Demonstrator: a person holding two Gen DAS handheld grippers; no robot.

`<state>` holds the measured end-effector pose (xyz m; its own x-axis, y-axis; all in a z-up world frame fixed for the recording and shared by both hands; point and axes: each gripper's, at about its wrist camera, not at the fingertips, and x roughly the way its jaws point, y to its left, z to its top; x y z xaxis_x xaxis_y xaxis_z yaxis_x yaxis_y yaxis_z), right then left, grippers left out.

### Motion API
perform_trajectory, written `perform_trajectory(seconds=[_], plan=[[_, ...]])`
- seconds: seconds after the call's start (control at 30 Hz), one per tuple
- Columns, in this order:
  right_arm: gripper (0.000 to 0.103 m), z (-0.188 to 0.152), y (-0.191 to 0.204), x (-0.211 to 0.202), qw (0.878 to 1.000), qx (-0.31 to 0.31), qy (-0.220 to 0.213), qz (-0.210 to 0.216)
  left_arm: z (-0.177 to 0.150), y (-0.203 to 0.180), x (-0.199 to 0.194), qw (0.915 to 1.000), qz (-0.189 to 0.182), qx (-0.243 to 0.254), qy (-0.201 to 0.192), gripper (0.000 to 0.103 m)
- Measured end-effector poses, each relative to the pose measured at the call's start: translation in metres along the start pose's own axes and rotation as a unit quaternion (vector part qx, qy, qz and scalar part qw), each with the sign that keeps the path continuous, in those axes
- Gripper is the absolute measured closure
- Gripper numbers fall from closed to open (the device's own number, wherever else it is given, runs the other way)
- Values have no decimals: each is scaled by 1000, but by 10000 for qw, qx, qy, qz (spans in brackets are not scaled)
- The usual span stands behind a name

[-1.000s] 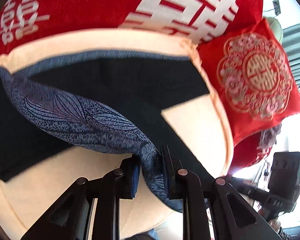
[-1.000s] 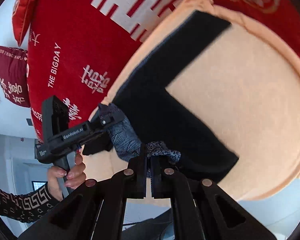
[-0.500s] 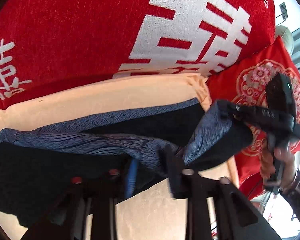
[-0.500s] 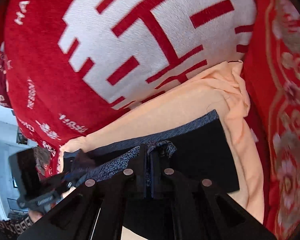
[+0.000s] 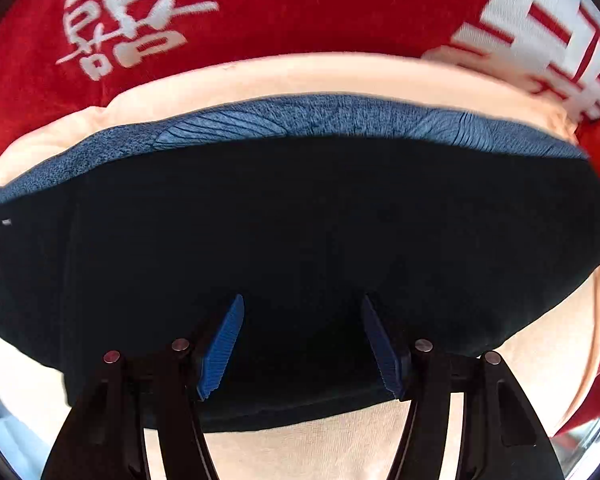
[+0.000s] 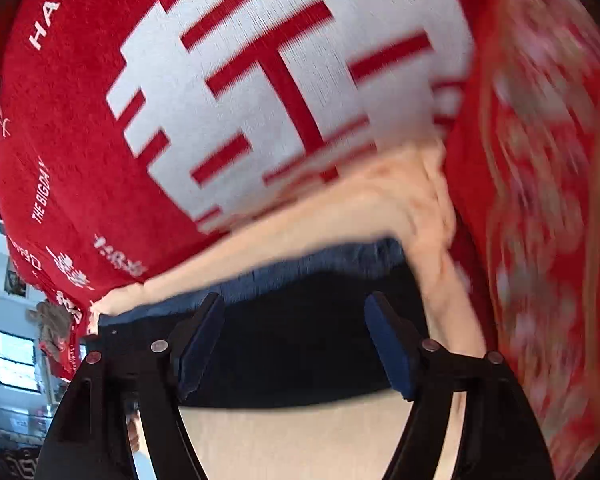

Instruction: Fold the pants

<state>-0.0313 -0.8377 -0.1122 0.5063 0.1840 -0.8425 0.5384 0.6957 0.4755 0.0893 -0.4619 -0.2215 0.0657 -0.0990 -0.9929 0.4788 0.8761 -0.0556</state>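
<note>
The pants lie folded flat on a peach cushion, dark side up, with a strip of blue leaf-patterned fabric showing along the far edge. My left gripper is open and empty just above the near part of the pants. In the right wrist view the pants lie under my right gripper, which is open and empty too. That view is blurred.
A large red pillow with white characters stands behind the cushion, also in the right wrist view. A second red patterned pillow stands at the right. The peach cushion shows in front of the pants.
Both grippers carried the patterned pants edge toward the back pillow, then opened and let go. The pants now lie folded over with the dark side up.
</note>
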Motion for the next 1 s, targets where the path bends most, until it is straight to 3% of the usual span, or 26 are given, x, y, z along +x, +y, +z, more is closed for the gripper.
perform_trajectory(seconds=[0.07, 0.13, 0.2, 0.27, 0.37, 0.43, 0.5, 0.53, 0.6, 0.7, 0.8, 0.83, 0.9, 0.93, 0.97, 1.0], plan=[[42, -27, -18, 13, 9983, 475, 293, -135, -2, -2, 0, 9999, 82, 86, -15, 40], [50, -44, -42, 29, 9925, 1085, 499, -258, -3, -3, 1, 9998, 140, 108, -13, 40], [58, -48, -63, 42, 9846, 1697, 412, -70, -2, -3, 1, 9998, 135, 144, -9, 40], [94, -38, -66, 45, 9853, 1688, 245, -45, -3, -3, 1, 9998, 117, 171, 1, 40], [94, -29, -45, 30, 9936, 1129, 27, 30, -7, 0, -1, 9995, 149, 260, 39, 40], [89, -38, -37, 32, 9952, 728, 412, -517, -9, 1, -2, 9993, 208, 294, 94, 40], [84, -46, -48, 31, 9888, 739, 834, -991, -1, -5, -9, 9992, 251, 255, 167, 40], [84, -50, -48, 21, 9893, 773, 825, -919, 1, -6, -14, 9994, 216, 256, 89, 40], [84, -44, -35, -3, 9963, 552, 345, -553, 8, -10, -25, 9993, 173, 300, -168, 40], [51, -11, -13, -9, 9978, 31, -145, -642, 23, -18, -20, 9990, 190, 324, -240, 40], [48, 27, -17, 36, 9941, -49, 101, -1080, 32, -22, -7, 9995, 189, 175, -182, 40], [49, 36, -25, 56, 9926, 67, 331, -1163, 32, -23, -4, 9995, 221, 153, -175, 40], [67, 43, -39, 75, 9940, 302, 474, -938, 32, -22, 1, 9996, 212, 104, -175, 40], [85, 47, -41, 81, 9940, 284, 503, -923, 31, -20, 3, 9996, 203, 76, -205, 40], [95, 52, -40, 86, 9947, 145, 500, -889, 29, -19, 3, 9995, 186, 67, -247, 40], [96, 57, -40, 89, 9947, 27, 489, -908, 27, -19, 4, 9993, 167, 79, -316, 40]])
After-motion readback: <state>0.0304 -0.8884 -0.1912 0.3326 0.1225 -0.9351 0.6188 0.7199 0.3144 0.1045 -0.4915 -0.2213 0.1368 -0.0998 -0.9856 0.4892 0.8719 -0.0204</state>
